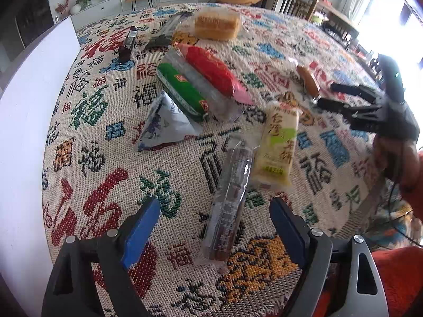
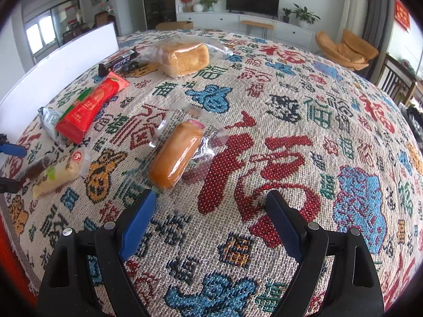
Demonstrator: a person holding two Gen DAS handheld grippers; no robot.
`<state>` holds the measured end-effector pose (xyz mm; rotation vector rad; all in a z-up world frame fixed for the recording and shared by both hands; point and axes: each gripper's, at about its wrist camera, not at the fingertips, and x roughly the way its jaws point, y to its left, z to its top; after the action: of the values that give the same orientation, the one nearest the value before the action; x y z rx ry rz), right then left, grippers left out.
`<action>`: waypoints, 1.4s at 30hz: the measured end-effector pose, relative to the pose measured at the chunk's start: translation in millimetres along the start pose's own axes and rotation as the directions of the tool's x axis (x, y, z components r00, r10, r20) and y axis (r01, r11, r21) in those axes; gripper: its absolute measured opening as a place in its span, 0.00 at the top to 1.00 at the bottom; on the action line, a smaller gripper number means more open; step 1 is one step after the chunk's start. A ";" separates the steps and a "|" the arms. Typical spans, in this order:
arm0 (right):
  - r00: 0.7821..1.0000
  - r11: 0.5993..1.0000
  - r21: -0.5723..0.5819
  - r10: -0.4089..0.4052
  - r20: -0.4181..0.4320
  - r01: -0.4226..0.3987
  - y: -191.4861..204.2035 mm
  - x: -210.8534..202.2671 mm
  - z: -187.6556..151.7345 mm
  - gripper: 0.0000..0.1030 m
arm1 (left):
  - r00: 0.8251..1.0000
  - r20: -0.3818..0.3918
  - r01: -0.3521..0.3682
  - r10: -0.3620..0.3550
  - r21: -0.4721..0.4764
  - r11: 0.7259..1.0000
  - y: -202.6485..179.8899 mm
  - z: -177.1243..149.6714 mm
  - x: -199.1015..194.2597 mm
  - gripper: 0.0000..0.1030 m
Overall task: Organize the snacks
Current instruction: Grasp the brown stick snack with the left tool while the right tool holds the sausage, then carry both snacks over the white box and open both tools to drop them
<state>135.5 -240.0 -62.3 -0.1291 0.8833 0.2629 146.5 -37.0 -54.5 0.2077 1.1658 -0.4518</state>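
While snacks are still lying scattered across the patterned cloth (image 1: 111,158) covering the desk, the sorting is looking only partly done. Taking the red packet (image 1: 211,71) as the marker: a green packet (image 1: 182,89) is lying right against it, a white pouch (image 1: 164,124) just beyond the green one, and a dark wrapped bar (image 1: 230,200) and a pale yellow wafer packet (image 1: 280,145) are lying side by side nearer the camera. A wrapped sponge cake (image 1: 216,25) and a small dark bar (image 1: 128,42) are sitting farther off, a brown bun (image 2: 175,154) well apart. The left hand-held gripper (image 1: 214,224) is hovering wide over the dark wrapped bar, holding nothing; the right hand-held gripper (image 2: 208,219) is gaping empty near the bun.
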 end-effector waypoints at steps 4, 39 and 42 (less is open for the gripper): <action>1.000 1.000 0.003 0.003 0.000 -0.003 0.0 0.3 0.2 0.15 | 0.995 0.009 -0.102 0.101 0.078 0.992 -15.2 -1.8 5.1 0.20; 0.904 0.902 0.152 0.418 -0.084 -0.403 104.6 -57.8 183.6 0.64 | 0.908 0.352 -0.008 0.226 -0.525 0.851 148.1 -78.7 -192.6 0.81; 0.857 0.858 0.059 0.512 -0.057 -0.509 176.9 -74.4 220.6 0.64 | 0.893 0.317 -0.068 0.320 -0.607 0.792 193.3 -90.9 -210.4 0.81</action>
<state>205.5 -34.7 133.8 0.1434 0.9837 0.7428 89.7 219.9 89.3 -0.2938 0.8074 0.0734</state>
